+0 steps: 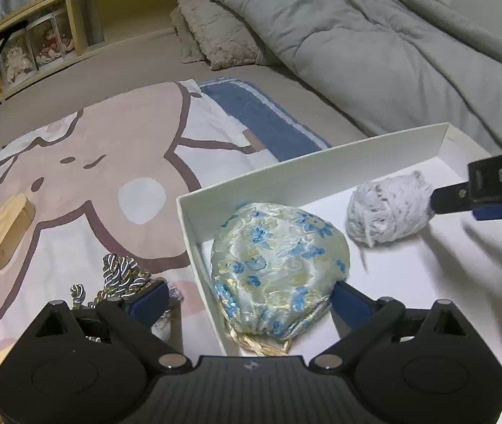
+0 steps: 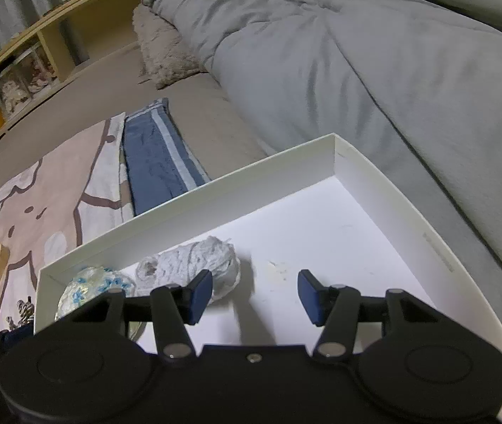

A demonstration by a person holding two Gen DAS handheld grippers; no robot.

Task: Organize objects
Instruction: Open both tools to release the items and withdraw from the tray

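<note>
Both grippers were tilted steeply down over a shallow white cardboard box (image 2: 385, 176) that lay on the bed beside a rumpled grey quilt (image 1: 374, 46). The left gripper (image 1: 251, 300) hung at the box's near left corner with its jaws spread wide: one blue pad (image 1: 348, 304) was inside the box, just beside a shiny pale satin drawstring pouch with blue flowers (image 1: 279, 265), the other outside the wall above a tangle of twisted black-and-silver cord (image 1: 123, 272). The pouch lay between the pads, and they did not seem to press on it, though the near side was hard to see. The right gripper (image 2: 254, 295) reached in from the right, jaws partly apart with nothing but bare box floor between them; its left pad (image 2: 199, 295) sat just in front of a fuzzy grey-white ball of yarn (image 2: 194, 261) that rested inside the box next to the pouch. Out on the cartoon-printed blanket (image 1: 85, 162) lay an oval block of pale wood (image 1: 7, 233), well apart from the box, with a folded blue striped towel (image 2: 155, 155) beyond it.
</note>
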